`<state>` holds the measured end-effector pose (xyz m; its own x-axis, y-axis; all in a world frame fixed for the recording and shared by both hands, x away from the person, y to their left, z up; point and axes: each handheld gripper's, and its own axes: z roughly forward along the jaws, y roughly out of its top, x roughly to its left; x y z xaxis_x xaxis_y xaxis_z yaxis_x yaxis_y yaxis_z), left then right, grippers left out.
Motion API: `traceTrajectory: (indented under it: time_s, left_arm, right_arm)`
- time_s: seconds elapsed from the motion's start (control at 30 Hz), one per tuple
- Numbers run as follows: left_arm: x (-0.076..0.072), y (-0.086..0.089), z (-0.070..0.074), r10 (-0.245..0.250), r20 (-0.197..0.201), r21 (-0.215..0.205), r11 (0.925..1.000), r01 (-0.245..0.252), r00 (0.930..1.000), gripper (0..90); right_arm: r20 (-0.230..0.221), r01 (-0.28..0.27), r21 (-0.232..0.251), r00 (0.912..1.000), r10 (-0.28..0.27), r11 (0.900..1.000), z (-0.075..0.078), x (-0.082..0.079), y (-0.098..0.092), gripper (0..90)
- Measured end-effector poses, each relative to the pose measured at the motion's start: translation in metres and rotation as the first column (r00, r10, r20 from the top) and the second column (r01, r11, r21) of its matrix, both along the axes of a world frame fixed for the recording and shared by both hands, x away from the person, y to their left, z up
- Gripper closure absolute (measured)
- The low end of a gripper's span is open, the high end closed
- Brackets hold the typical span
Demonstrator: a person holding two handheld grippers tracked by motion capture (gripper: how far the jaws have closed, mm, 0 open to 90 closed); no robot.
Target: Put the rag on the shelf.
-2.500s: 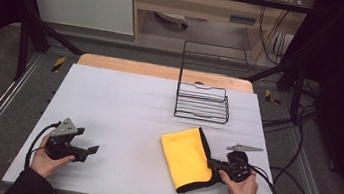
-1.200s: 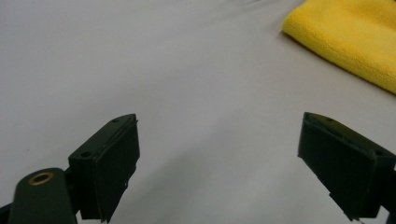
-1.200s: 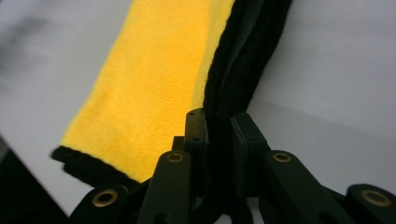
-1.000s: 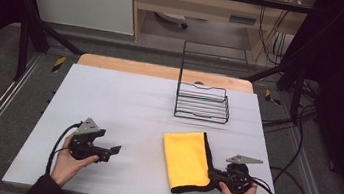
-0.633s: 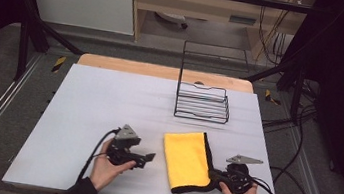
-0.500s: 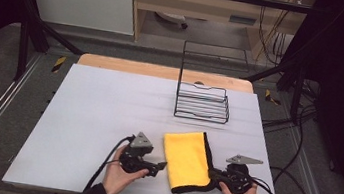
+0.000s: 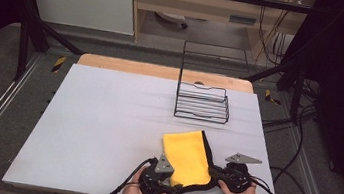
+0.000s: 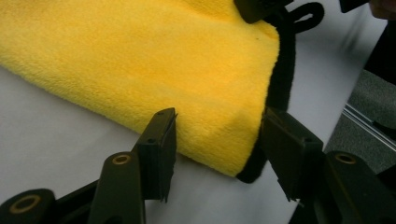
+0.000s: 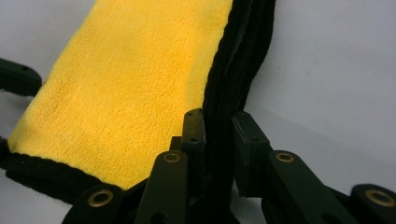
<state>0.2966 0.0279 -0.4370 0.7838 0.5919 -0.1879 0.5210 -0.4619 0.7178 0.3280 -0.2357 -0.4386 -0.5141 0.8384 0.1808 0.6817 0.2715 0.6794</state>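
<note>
A yellow cloth [image 7: 187,157] with a black border lies folded on the white table near its front edge. My left gripper [image 7: 171,188] sits at the cloth's near left corner. In the left gripper view that corner of the cloth [image 8: 140,60] lies between the jaws of the left gripper [image 8: 217,126]; they have just been closing, and the corner looks unsqueezed. My right gripper [image 7: 213,175] is at the cloth's right side. In the right gripper view, the right gripper [image 9: 219,122] is shut on the black border of the cloth [image 9: 126,102].
A black wire rack [image 7: 202,103] stands behind the cloth, toward the back right of the white table [image 7: 106,118]. Cables trail from both grippers off the front edge. Metal rails run along the table's left and right sides.
My left gripper has slid right across the table from the front left to the cloth's near corner, its jaws narrowing around it. The right gripper and the cloth have stayed put.
</note>
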Motion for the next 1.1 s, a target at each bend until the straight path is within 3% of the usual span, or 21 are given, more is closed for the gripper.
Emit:
traceTrajectory:
  time_s: [0.07,0.23,0.3,0.33,0.37,0.43,0.5,0.67,0.73,0.77,0.87,0.97,1.03,1.07,1.1]
  left_arm:
    - [-0.004,-0.003,0.000,-0.021,-0.004,-0.001,0.9998,0.021,0.9998,45.8]
    - [-0.008,-0.013,-0.008,-0.034,0.030,0.043,0.9985,0.033,0.9990,50.8]
    - [-0.007,-0.013,-0.009,-0.032,0.029,0.045,0.9985,0.030,0.9991,56.4]
    - [-0.006,-0.012,-0.009,-0.036,0.029,0.049,0.9982,0.034,0.9989,62.4]
    - [-0.005,-0.012,-0.009,-0.043,0.020,0.052,0.9978,0.042,0.9989,62.4]
    - [-0.004,-0.010,-0.008,-0.052,0.007,0.048,0.9975,0.052,0.9986,69.4]
    - [-0.001,-0.007,-0.006,-0.060,-0.007,0.047,0.9971,0.060,0.9982,75.8]
    - [0.003,0.001,0.000,-0.085,-0.012,0.079,0.9932,0.085,0.9963,83.8]
    - [0.004,0.004,0.003,-0.099,-0.015,0.101,0.9899,0.100,0.9950,84.7]
    - [0.005,0.006,0.005,-0.106,-0.015,0.123,0.9867,0.107,0.9943,84.9]
    - [0.006,0.017,0.012,-0.124,0.001,0.181,0.9759,0.122,0.9923,85.1]
    - [0.009,0.036,0.018,-0.134,0.016,0.211,0.9691,0.127,0.9909,85.0]
    - [0.010,0.049,0.016,-0.133,0.026,0.219,0.9676,0.124,0.9907,84.9]
    - [0.011,0.053,0.014,-0.134,0.020,0.215,0.9684,0.126,0.9908,84.5]
    - [0.011,0.056,0.010,-0.138,0.014,0.193,0.9722,0.132,0.9904,84.5]
  right_arm:
    - [-0.005,0.005,-0.002,1.0000,-0.005,1.000,0.000,0.000,0.000,76.5]
    - [-0.006,0.011,-0.003,0.9999,-0.011,1.000,-0.001,0.000,0.002,75.8]
    - [0.005,0.004,-0.003,1.0000,-0.004,1.000,0.000,0.000,0.001,73.6]
    - [0.027,0.002,0.005,0.9996,-0.002,1.000,0.002,0.000,-0.001,68.3]
    - [0.027,0.002,0.005,0.9996,-0.002,1.000,0.002,0.000,-0.001,68.3]
    - [0.073,0.007,-0.004,0.9973,-0.007,1.000,0.005,0.001,-0.003,61.9]
    - [0.077,0.005,-0.005,0.9970,-0.005,1.000,0.007,0.003,-0.003,59.7]
    - [0.017,-0.019,-0.028,0.9997,0.019,0.999,-0.002,0.012,0.004,65.7]
    - [-0.005,-0.015,-0.014,0.9999,0.014,1.000,-0.002,0.014,0.005,70.9]
    - [-0.035,-0.006,0.013,0.9994,0.006,1.000,0.001,0.012,0.006,77.6]
    - [-0.070,-0.025,0.035,0.9972,0.028,0.999,0.005,0.005,0.013,80.4]
    - [-0.078,-0.055,0.059,0.9952,0.060,0.997,0.006,0.000,0.020,78.4]
    - [-0.078,-0.062,0.079,0.9947,0.068,0.995,0.005,-0.002,0.025,69.9]
    - [-0.064,-0.044,0.060,0.9968,0.047,0.997,0.001,-0.002,0.028,60.0]
    - [-0.064,-0.044,0.060,0.9968,0.047,0.997,0.001,-0.002,0.028,60.0]
